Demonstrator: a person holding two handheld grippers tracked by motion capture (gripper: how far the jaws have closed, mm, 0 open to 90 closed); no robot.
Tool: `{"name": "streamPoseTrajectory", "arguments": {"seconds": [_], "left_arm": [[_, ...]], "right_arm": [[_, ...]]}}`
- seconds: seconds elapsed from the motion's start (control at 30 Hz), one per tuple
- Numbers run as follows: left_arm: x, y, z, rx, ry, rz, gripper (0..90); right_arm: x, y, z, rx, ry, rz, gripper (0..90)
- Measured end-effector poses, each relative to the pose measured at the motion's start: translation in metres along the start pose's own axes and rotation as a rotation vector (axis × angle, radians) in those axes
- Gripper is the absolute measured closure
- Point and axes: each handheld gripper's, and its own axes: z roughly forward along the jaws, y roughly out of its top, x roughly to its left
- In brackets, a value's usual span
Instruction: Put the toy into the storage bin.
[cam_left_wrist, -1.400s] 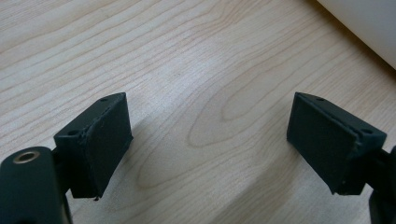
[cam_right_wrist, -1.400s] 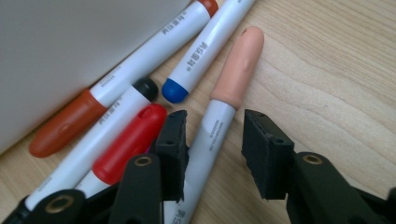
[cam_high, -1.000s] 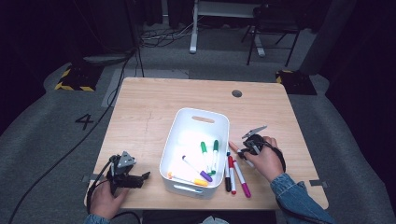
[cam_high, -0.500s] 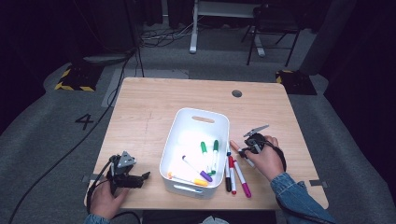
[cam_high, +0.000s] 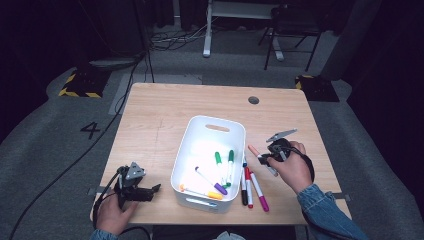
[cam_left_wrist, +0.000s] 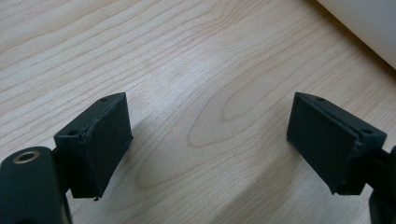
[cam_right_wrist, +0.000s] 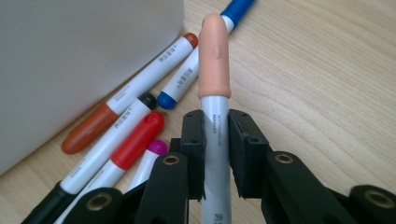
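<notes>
Right gripper clamps the peach-capped marker mid-barrel, a light, stiff, likely slippery thing; left gripper gapes empty.

Peach-capped marker, clamped, beside bin

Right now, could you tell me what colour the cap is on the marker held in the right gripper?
Peach cap on the marker, clearest in the right gripper view.
</notes>
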Motion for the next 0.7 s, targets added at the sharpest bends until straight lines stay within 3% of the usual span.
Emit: {"name": "streamPoseTrajectory", "arguments": {"seconds": [0.7], "left_arm": [[0.0, 0.0, 0.0, 0.0, 0.0, 0.0, 14.1]], "right_arm": [[0.015, 0.022, -0.065, -0.091, 0.017, -0.063, 77.2]]}}
